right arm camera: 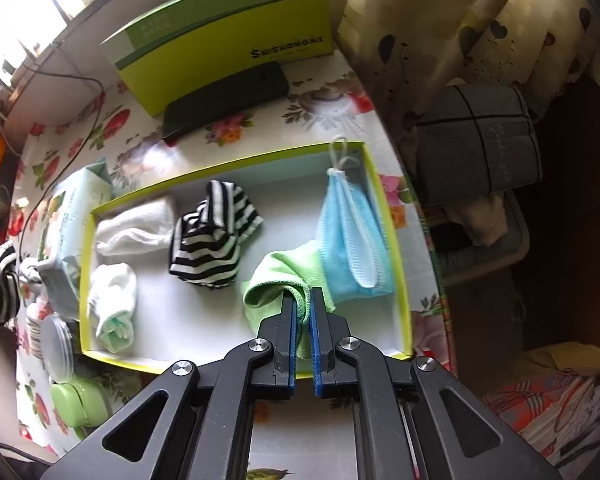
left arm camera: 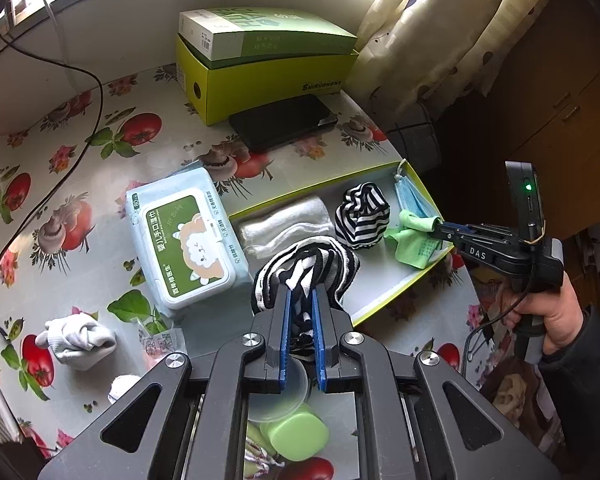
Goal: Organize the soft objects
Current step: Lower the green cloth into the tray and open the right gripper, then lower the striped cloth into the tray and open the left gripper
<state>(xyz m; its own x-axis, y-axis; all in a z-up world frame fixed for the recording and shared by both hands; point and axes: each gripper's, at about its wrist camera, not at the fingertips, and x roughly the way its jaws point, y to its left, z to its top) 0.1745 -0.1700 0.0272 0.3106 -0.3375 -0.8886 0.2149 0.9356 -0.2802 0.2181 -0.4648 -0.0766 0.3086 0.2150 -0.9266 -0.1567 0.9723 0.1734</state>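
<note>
A shallow yellow-green tray (right arm camera: 396, 240) on a flowered tablecloth (left arm camera: 60, 184) holds a white rolled cloth (right arm camera: 136, 228), a striped sock bundle (right arm camera: 212, 240), a blue face mask (right arm camera: 352, 236) and a white-and-mint sock (right arm camera: 114, 304). The right gripper (right arm camera: 303, 300) pinches a green cloth (right arm camera: 276, 280) inside the tray. The left gripper (left arm camera: 300, 300) pinches a striped sock (left arm camera: 304, 264) above the tray's near edge. A yellow box (left arm camera: 268, 80) behind reads "SuiSuongnx".

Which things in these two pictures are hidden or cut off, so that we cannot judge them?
- Left wrist view: white object partly behind the left gripper; unidentifiable.
- Left wrist view: green container partly covered by the gripper frame.
- Right wrist view: green cloth, its lower part behind the right gripper.
</note>
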